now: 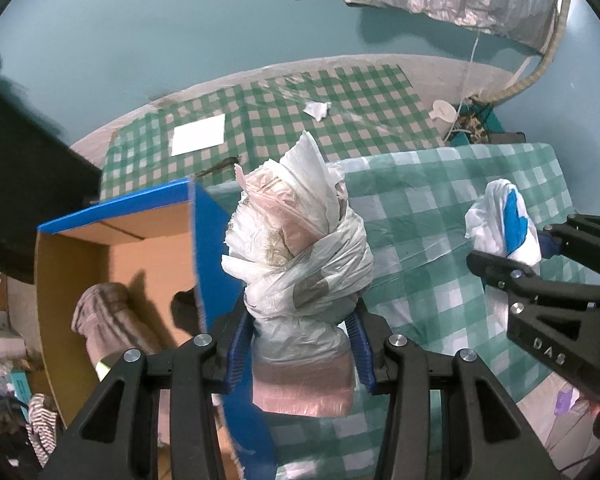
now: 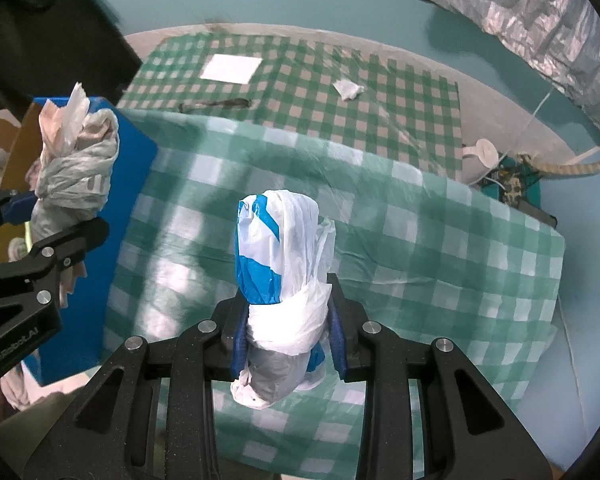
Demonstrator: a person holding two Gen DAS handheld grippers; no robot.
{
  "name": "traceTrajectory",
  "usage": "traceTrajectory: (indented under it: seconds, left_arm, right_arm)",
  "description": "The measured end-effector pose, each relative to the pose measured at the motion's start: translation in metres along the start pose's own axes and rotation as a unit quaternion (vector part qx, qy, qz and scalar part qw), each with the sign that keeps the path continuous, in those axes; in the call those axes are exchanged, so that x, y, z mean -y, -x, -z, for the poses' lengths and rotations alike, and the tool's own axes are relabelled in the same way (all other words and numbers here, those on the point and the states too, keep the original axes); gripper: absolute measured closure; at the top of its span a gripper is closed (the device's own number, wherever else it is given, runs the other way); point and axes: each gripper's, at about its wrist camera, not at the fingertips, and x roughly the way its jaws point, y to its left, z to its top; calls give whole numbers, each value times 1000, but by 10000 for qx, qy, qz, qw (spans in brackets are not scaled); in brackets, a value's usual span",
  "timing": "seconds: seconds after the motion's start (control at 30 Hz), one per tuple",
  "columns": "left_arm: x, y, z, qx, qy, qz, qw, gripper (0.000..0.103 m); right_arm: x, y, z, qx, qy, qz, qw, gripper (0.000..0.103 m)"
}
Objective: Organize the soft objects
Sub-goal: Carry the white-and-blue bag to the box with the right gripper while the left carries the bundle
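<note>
In the left wrist view, an open cardboard box [image 1: 112, 264] with blue outer walls is seen at the left, beside the checked tabletop [image 1: 440, 216]; a rolled grey-brown cloth [image 1: 108, 320] lies inside it on the bottom, and the rest of the visible interior shows bare cardboard. The left claw [image 1: 300, 350] is clenched around a grey and pink bundle [image 1: 300, 256] of wrapped plastic bags, which is gripped at its lower part between the blue pads [image 1: 238, 354] and held upright just above the box's right wall and the tabletop edge. At the right of this view the right claw [image 1: 516, 256] is seen from the side, closed on a white and blue bundle [image 1: 504, 224] above the tabletop. A sheet of paper [image 1: 199, 140] and a crumpled scrap [image 1: 318, 110] lie on a second checked cloth farther back. In the right wrist view, the right claw [image 2: 288, 334] is clenched on the white and blue bundle [image 2: 282, 256], which is pinched at its knotted waist between the blue pads [image 2: 240, 340] and held upright over the checked tabletop [image 2: 440, 240]. At the left the blue box [image 2: 100, 220] is seen, with the left claw [image 2: 48, 220] holding the grey and pink bundle [image 2: 76, 168] over its edge; the box's inside is hidden in this view.
</note>
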Motion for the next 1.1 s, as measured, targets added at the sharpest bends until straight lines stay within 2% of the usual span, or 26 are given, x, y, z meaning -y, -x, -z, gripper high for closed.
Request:
traceTrajectory:
  seconds: [0.53, 1.1]
  left_arm:
    - [-43, 38, 33, 152, 492, 30, 9987, 58]
    - [-100, 57, 66, 151, 1263, -87, 9918, 58]
  right_arm:
    - [-42, 42, -9, 292, 353, -155, 9988, 72]
    - [-114, 53, -27, 416, 974, -521, 9930, 72]
